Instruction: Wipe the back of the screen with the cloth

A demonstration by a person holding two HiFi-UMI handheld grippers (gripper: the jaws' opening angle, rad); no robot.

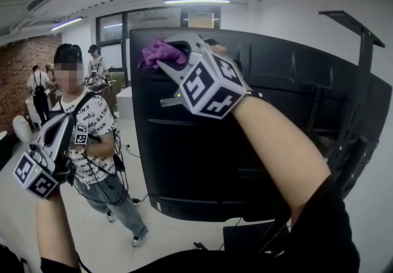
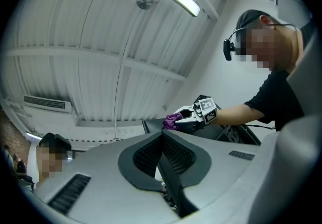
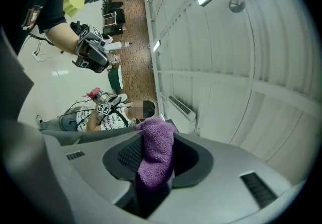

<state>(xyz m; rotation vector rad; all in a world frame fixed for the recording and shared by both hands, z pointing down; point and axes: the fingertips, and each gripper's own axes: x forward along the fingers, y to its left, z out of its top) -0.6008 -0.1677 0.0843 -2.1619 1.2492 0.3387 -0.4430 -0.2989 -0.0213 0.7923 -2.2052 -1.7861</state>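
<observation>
Right tongs raised, clamped on cloth; left tongs low, closed.

cloth half hidden in the right gripper, lower right corner of the screen behind the forearm, distant people too small to tell

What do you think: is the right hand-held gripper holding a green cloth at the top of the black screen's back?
Not green: the right gripper view shows the cloth is purple. The right hand-held gripper does hold it at the top of the black screen's back.
</observation>
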